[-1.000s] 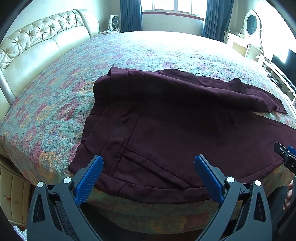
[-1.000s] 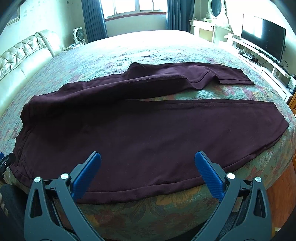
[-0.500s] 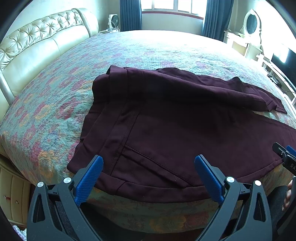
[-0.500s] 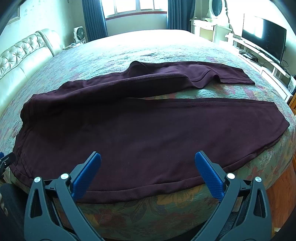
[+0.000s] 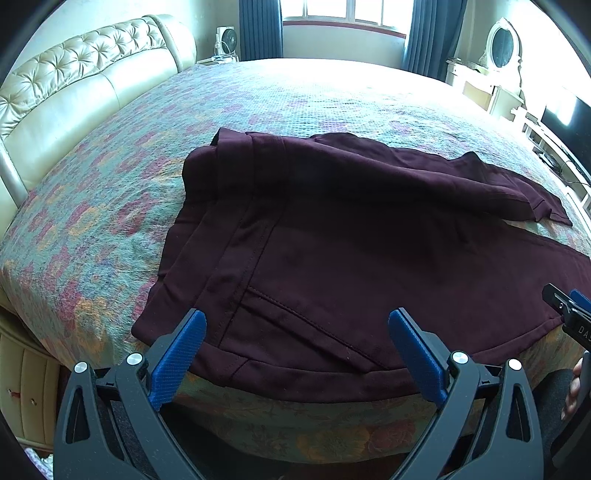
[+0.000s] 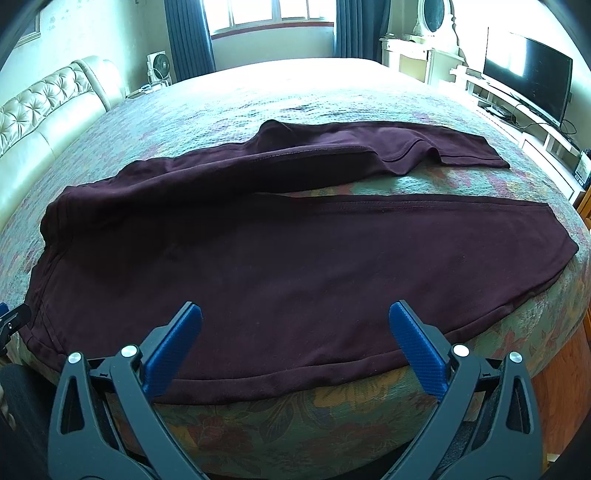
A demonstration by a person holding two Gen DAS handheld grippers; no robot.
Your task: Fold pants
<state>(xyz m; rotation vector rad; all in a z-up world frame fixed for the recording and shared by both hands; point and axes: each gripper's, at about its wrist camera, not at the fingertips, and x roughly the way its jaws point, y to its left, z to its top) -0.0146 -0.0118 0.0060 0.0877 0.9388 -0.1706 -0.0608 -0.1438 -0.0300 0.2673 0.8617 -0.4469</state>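
Dark maroon pants (image 5: 351, 251) lie spread on the bed near its front edge, waistband to the left, legs running right. In the right wrist view the pants (image 6: 295, 266) show both legs: the near leg lies flat, the far leg is rumpled and angled away. My left gripper (image 5: 297, 332) is open and empty, hovering over the waistband and pocket corner at the bed edge. My right gripper (image 6: 295, 325) is open and empty above the near leg's lower edge. Each gripper's tip shows at the edge of the other's view.
The bed has a floral quilt (image 5: 110, 192) and a tufted cream headboard (image 5: 74, 85) at left. A fan (image 6: 159, 70), dresser with mirror (image 6: 432, 22) and a TV (image 6: 528, 74) on a low stand lie beyond. Wooden floor (image 6: 561, 369) shows at right.
Both grippers have edged slightly closer to the pants at the bed edge. The pants have not moved. Both stay open.
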